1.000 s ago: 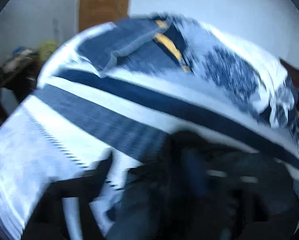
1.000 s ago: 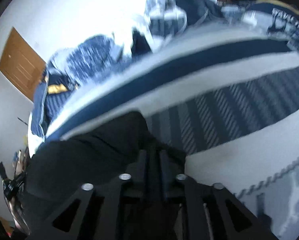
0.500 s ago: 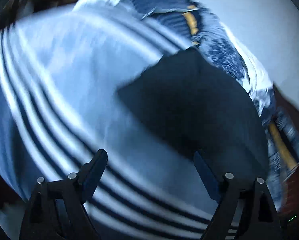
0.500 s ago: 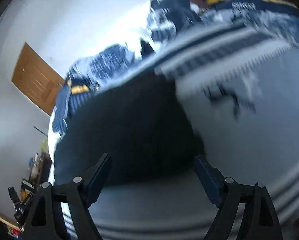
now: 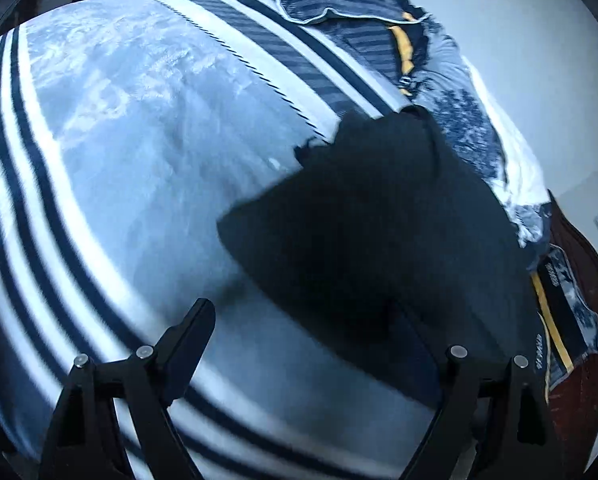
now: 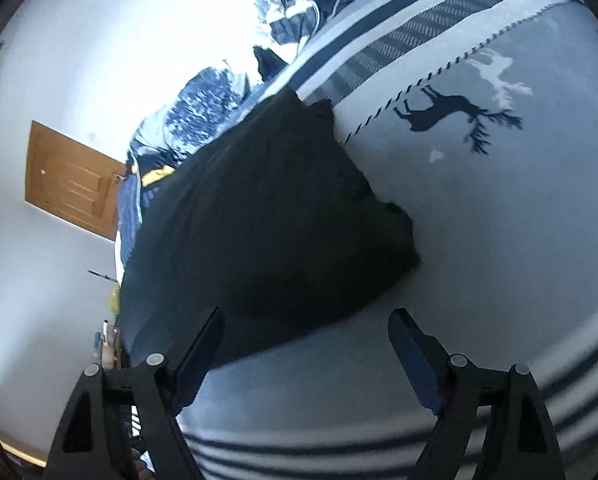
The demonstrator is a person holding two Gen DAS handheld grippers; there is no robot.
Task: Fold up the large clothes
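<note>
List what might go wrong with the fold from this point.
Both the left gripper and right gripper are open, so the dark garment lies free on the blanket. Its bunched far corner may stay uneven. A regrip could pinch blanket too.

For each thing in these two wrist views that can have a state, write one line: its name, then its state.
Dark garment: folded, lying on the blanket, released.
Left gripper: open, empty.
Right gripper: open, empty, jaws just opened.
Reindeer blanket: spread flat.
Patterned bedding: rumpled in a heap.
Wooden door: closed.
</note>
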